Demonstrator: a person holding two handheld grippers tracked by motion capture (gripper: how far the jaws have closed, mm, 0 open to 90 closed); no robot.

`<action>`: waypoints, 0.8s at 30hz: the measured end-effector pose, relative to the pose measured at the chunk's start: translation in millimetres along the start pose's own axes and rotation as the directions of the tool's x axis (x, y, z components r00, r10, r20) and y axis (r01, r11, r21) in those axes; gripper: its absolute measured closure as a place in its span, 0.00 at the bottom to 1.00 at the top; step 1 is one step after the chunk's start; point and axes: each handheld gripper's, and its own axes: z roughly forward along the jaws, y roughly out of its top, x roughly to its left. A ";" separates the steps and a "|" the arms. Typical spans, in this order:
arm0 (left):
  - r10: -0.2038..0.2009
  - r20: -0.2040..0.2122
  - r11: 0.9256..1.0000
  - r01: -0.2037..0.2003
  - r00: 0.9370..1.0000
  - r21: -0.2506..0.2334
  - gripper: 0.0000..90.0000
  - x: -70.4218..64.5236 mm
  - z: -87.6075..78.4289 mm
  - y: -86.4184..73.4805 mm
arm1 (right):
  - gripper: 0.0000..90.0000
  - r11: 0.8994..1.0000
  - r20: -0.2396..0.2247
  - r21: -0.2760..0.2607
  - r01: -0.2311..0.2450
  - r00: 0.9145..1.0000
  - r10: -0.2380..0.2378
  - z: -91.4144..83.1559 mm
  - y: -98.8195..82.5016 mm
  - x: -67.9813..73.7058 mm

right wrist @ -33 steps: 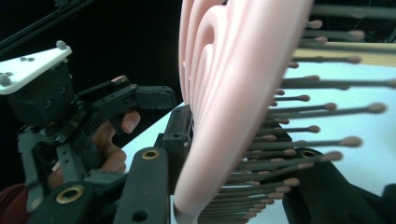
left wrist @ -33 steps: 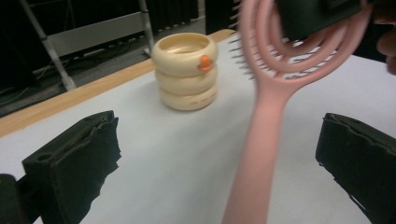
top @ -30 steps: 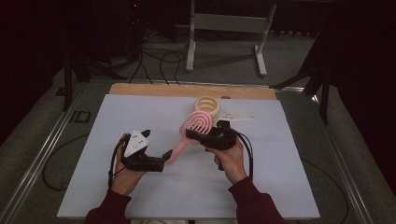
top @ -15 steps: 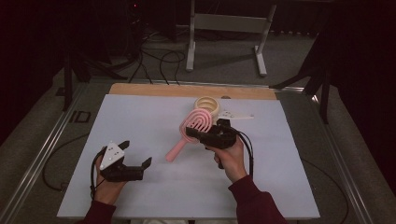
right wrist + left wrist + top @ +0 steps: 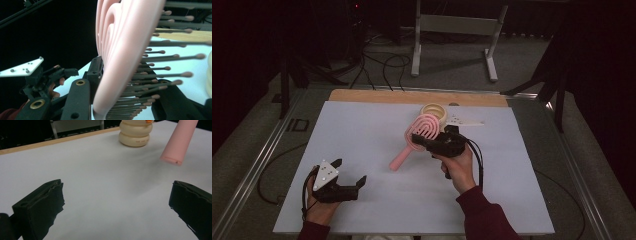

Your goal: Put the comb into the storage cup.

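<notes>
Right gripper [image 5: 424, 140] clamps 1 pink hairbrush [image 5: 419, 131]; left gripper [image 5: 349, 172] gapes wide; 1 cream holder [image 5: 434, 111].

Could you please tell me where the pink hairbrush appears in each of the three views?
High view: pink hairbrush at centre, head in the right gripper.
Left gripper view: handle end, upper right.
Right gripper view: head and bristles, centre.
Shared landmark: cream ring stack.

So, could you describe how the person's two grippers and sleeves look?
Both grippers are black, each with two blocky black jaws. The left gripper carries a light grey three-cornered plate with small dark dots, and a thin black cable loops beside the wrist. The right gripper has a black cable curving back over the hand. The person wears dark red sleeves, visible on both forearms.
</notes>
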 end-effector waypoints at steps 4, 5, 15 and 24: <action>0.008 -0.005 1.000 -0.008 1.000 -0.003 0.00 -0.5 0.4 -0.6 | 0.71 1.000 0.001 -0.013 -0.010 1.000 0.010 0.2 2.2 -1.4; 0.008 -0.009 1.000 -0.008 1.000 -0.005 0.00 -0.3 0.2 -0.7 | 0.71 1.000 0.003 -0.017 -0.013 1.000 0.013 0.0 3.1 -2.0; -0.005 -0.023 1.000 0.005 1.000 -0.020 0.00 2.6 -0.9 -1.3 | 0.71 0.999 0.010 -0.035 -0.026 1.000 0.027 2.7 8.1 -5.9; -0.001 -0.032 1.000 0.001 0.999 -0.013 0.00 3.2 -0.3 -1.3 | 0.71 0.999 0.015 -0.034 -0.031 0.999 0.032 4.9 9.6 -9.2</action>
